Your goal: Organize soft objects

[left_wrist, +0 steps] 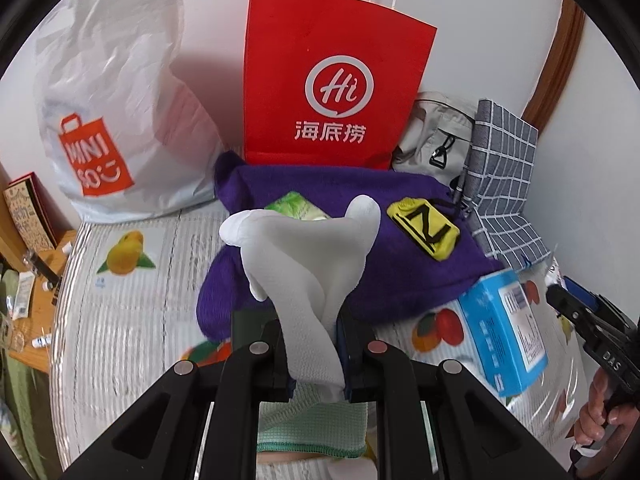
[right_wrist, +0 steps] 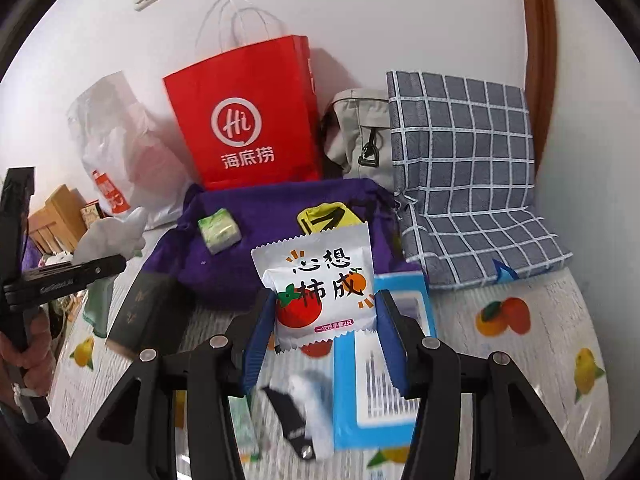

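Nearest us, the left claw (left_wrist: 316, 356) is clamped tight on a limp white knit sock (left_wrist: 304, 264), its free end flopping up past the fingers, while the right claw (right_wrist: 326, 330) stands half open, pinching a flat silver foil sachet with a tomato print (right_wrist: 320, 288) by its side edges, likely to keep it from crumpling. Both hang over the purple fleece drawstring pouch (left_wrist: 320, 184), probably the drop spot. We're over a fruit-print quilted bed (left_wrist: 132, 292) against a white wall, with a red paper carrier bag (left_wrist: 332, 80) and grey checked cushion (right_wrist: 460, 152) behind.
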A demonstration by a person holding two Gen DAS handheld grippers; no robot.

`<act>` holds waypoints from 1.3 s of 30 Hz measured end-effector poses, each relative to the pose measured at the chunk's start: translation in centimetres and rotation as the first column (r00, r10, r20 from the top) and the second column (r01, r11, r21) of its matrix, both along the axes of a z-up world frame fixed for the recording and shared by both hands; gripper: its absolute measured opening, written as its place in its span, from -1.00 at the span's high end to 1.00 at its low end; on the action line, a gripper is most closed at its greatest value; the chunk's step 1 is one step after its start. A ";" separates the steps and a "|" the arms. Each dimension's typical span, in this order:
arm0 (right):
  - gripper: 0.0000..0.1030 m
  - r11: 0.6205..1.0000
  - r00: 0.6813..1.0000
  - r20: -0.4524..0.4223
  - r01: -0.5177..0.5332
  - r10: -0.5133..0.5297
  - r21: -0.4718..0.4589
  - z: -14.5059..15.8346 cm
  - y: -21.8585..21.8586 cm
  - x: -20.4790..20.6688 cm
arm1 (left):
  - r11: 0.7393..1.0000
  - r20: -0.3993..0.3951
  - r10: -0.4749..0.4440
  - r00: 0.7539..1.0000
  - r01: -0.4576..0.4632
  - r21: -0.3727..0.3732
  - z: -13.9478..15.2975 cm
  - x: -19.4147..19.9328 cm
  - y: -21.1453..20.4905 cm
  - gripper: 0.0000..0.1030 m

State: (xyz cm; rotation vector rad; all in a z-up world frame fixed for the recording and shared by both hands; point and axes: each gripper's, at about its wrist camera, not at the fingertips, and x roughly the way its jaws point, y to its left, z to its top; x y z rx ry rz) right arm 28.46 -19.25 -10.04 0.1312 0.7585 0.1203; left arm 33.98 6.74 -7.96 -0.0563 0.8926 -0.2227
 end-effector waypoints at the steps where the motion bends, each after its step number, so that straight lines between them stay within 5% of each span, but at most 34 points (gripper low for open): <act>1: 0.03 1.000 1.000 -0.001 -0.002 0.002 -0.005 0.0 0.0 0.6 | 1.000 -0.002 0.004 1.000 -0.004 0.004 0.1 0.6 -0.1 0.71; 21: 0.03 0.988 0.985 -0.086 -0.152 0.150 -0.016 -1.1 0.8 14.2 | 0.996 -0.055 0.067 0.996 -0.070 -0.052 -2.2 10.5 -0.2 0.71; 31: 0.03 0.966 0.939 -0.236 -0.258 0.252 0.006 -5.9 2.1 16.2 | 0.997 -0.112 0.065 0.992 -0.068 -0.024 -5.0 12.6 0.3 0.71; 39: 0.03 0.945 0.913 -0.295 -0.318 0.281 -0.082 -7.5 3.1 15.9 | 0.990 -0.098 0.117 0.988 -0.124 -0.063 -5.4 13.1 1.1 0.71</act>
